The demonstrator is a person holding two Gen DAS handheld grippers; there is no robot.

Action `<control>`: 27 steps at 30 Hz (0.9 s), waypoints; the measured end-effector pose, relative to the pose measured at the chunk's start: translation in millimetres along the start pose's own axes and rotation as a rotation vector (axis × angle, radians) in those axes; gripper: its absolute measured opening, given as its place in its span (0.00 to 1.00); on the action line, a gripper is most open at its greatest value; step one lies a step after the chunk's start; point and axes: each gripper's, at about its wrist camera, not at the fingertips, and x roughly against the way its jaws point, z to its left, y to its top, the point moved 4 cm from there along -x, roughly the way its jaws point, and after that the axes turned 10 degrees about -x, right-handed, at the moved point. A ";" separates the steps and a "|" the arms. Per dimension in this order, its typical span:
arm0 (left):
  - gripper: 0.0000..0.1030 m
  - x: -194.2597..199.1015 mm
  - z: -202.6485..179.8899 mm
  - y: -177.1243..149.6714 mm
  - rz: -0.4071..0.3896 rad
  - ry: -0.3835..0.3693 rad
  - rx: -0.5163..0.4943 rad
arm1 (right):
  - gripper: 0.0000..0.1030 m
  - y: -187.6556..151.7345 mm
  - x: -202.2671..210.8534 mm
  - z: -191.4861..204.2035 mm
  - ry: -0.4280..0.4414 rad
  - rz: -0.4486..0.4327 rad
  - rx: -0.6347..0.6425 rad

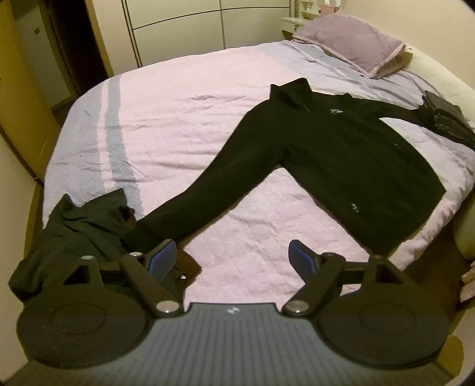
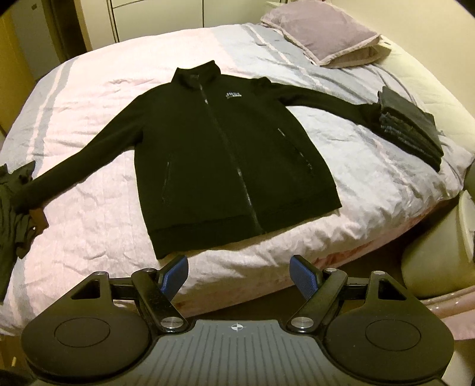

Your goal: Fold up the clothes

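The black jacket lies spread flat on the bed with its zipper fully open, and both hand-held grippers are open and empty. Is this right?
Not quite: the right wrist view shows the black jacket zipped shut. It does lie flat on the bed, and the left hand-held gripper and right hand-held gripper are open and empty.

Home bedroom. Most of both views was a double bed [image 2: 89,124] under a pink and pale-blue striped bedspread [image 1: 184,98], wrinkled. Lilac pillow [image 2: 323,32] sat at the far right corner of the bed. Behind the far edge stood a tall built-in wardrobe [image 1: 178,23] with flat pale doors and dark seams. Wooden door or cabinet panel [image 1: 17,98] ran along the left side. A small white shelf unit [image 1: 294,20] was just past the pillow. Clothes on the bed: black zip jacket [image 2: 225,154] spread flat, folded dark stack [image 2: 409,124] near the right edge, crumpled dark garment [image 1: 74,231] at the near left corner. Warm, dim domestic lighting.
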 end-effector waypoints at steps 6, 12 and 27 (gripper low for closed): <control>0.78 2.8 5.8 -5.0 0.009 0.040 0.048 | 0.76 10.6 -10.2 2.8 0.041 -0.009 0.064; 0.78 14.5 12.0 -20.9 0.003 0.135 0.038 | 0.76 28.3 -27.1 30.9 0.167 -0.076 0.179; 0.78 -21.6 103.4 -71.1 0.068 0.224 -0.101 | 0.54 -15.9 -88.8 304.7 0.523 -0.172 0.833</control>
